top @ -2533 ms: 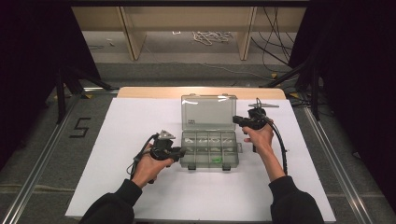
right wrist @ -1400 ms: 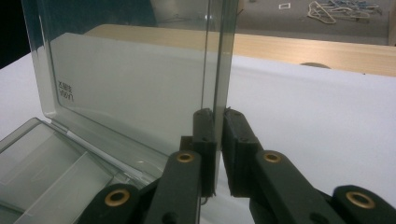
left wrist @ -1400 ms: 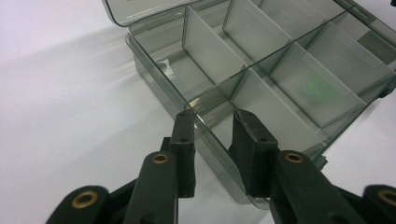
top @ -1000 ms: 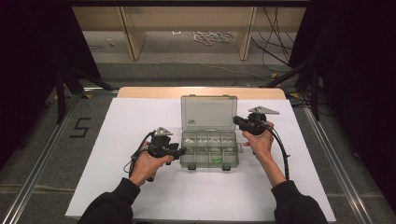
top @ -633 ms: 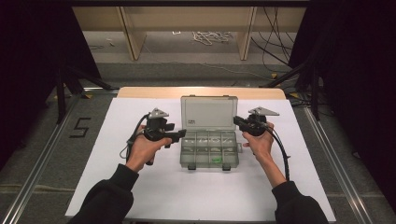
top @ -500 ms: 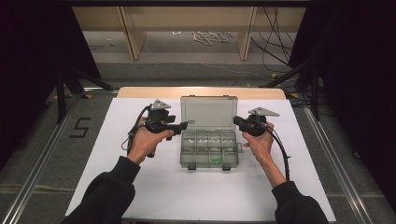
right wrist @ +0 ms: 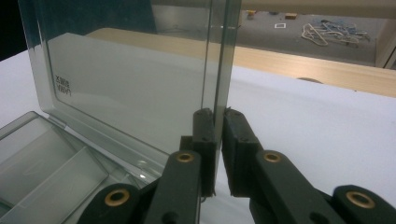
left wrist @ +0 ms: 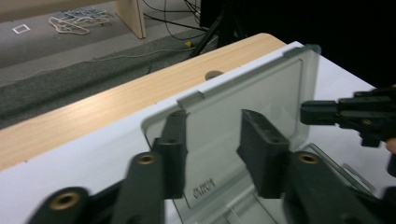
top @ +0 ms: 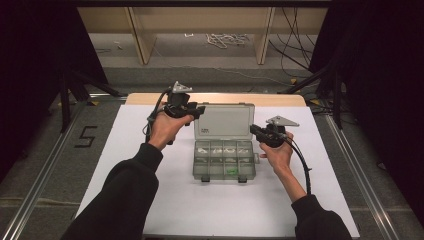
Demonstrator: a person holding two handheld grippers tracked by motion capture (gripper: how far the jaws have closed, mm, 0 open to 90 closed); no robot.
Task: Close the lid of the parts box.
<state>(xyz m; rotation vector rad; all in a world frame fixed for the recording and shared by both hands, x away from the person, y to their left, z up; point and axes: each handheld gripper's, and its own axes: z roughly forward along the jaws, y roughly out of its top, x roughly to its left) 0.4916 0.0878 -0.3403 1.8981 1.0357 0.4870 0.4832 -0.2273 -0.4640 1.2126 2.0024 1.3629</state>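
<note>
White sheeting (top: pixel 150 200) covers the tabletop, whose pale wooden far edge (top: pixel 280 99) shows beyond it, with grey carpet and tangled cables on the floor behind. At the middle of the sheet sits a clear smoky-grey plastic compartment box (top: pixel 224 161), its base divided into small cells, one holding something small and green (top: pixel 231 171). Its hinged transparent lid (top: pixel 223 122) stands open, raised toward the far side. The right gripper (top: pixel 257 132) is at the lid's right edge; in the right gripper view its two black jaws are pressed together on that thin edge (right wrist: pixel 219 70), clamping it. The left gripper (top: pixel 199 111) is held up at the lid's upper left corner; in the left gripper view its jaws stand apart, gripping nothing, with the lid (left wrist: pixel 261 93) behind the gap between them and the right gripper (left wrist: pixel 322 112) showing at the far side.
</note>
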